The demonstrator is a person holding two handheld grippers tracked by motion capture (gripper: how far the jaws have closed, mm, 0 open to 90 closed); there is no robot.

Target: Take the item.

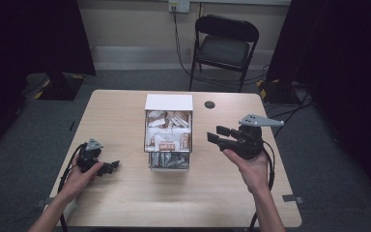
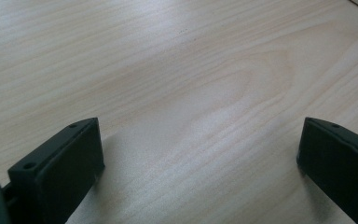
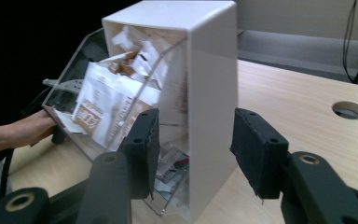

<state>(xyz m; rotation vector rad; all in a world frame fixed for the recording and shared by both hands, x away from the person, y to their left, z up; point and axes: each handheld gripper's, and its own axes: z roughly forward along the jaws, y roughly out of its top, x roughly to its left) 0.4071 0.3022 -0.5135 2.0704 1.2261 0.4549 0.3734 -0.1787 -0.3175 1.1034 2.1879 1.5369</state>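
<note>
A pale wooden bench with rounded corners stands on grey carpet, seen from above, with a black folding chair behind its far edge. Near the middle of the bench stands a white dispenser box with a clear front, packed with white and brown paper sachets; more sachets lie in its clear lower tray. A small round cable hole is cut into the bench just to the right of the box, near the far edge. The person's right hand holds the right claw raised above the bench, just beside the box's right side, pointing toward it; its jaws stand apart with nothing between them, and in the right gripper view the box's white side wall shows in the gap beyond them. The left hand rests the left claw low on the bench, well to the left of the box; its jaws are spread wide over bare wood.
</note>
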